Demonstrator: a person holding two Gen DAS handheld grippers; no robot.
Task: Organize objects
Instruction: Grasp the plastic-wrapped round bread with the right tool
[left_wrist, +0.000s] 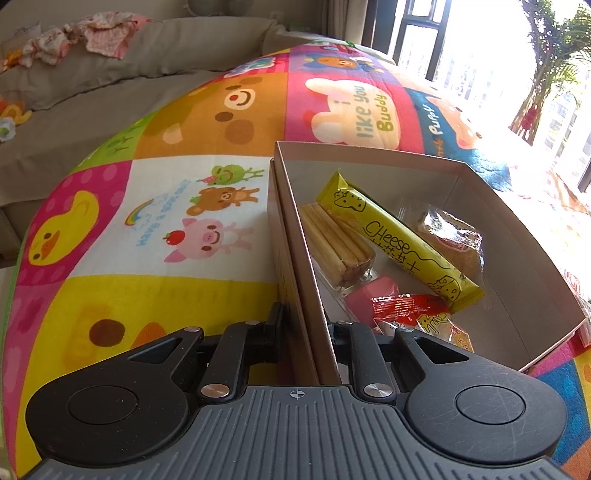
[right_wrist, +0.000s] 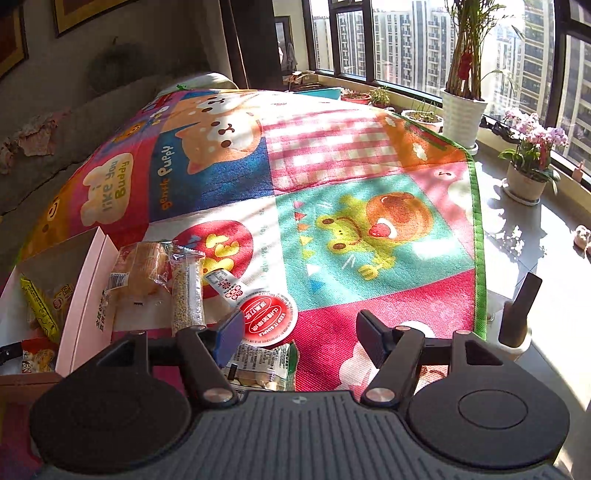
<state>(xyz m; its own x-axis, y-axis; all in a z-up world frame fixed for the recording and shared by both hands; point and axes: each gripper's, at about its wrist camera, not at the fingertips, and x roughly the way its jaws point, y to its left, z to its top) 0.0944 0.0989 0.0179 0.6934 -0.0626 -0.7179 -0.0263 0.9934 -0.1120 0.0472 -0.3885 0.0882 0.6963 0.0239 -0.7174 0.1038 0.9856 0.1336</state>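
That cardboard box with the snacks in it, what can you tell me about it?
The box is a shallow, open tray of plain brown cardboard, lying flat on the colourful mat. Inside lie a yellow cheese bar, a pack of biscuit sticks, a clear-wrapped cake, a pink packet and a red packet. The left gripper is shut on its near wall.

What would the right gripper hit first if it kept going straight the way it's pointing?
Probably the play mat: the right gripper, jaws open and empty, aims down at bare mat just right of the round red-lidded packet. Depth is uncertain.

snacks (left_wrist: 399, 240) in box (left_wrist: 517, 236), box on mat (left_wrist: 184, 206)
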